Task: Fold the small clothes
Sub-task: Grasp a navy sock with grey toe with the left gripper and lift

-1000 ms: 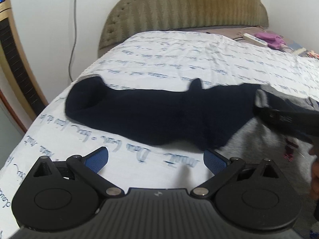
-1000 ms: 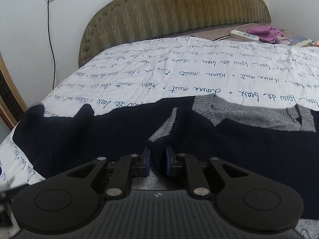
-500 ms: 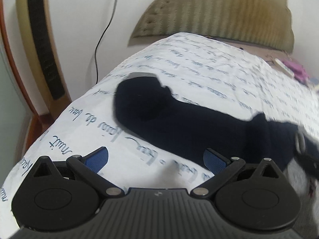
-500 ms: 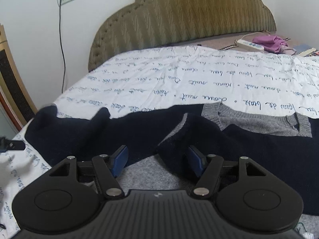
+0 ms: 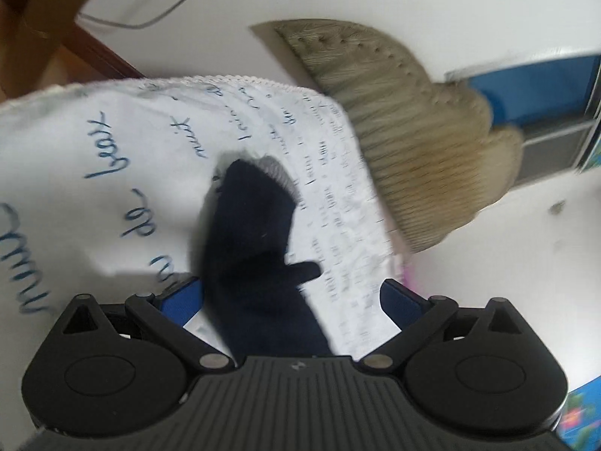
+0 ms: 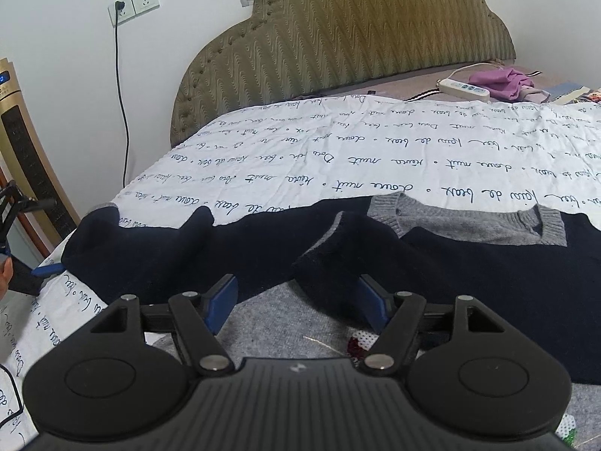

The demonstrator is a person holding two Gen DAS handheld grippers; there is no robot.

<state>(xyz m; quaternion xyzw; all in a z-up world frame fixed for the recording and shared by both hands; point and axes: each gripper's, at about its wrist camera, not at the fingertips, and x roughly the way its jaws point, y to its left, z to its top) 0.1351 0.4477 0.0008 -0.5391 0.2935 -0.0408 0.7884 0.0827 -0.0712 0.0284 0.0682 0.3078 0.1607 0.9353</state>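
Note:
A small navy and grey knit sweater (image 6: 469, 263) lies on the white script-printed bedsheet (image 6: 338, 158). Its long navy sleeve (image 6: 150, 251) stretches left to a grey cuff; a folded shoulder part (image 6: 338, 248) lies just ahead of my right gripper (image 6: 296, 300), which is open and empty above the grey front. In the tilted, blurred left wrist view the sleeve (image 5: 255, 233) runs between the open fingers of my left gripper (image 5: 289, 297), its grey cuff (image 5: 278, 171) at the far end. The left gripper also shows in the right wrist view (image 6: 45, 268) at the sleeve end.
A padded olive headboard (image 6: 338, 45) stands behind the bed. A white power strip (image 6: 464, 88) and purple cloth (image 6: 503, 80) lie at the far right. A gold tower fan (image 6: 22, 150) and a wall socket with cable (image 6: 131, 2) are on the left, past the bed edge.
My right gripper opened, let go of the folded shoulder and drew back a little. My left gripper swung round to the sleeve end, rolled over, and now has the sleeve between its open fingers.

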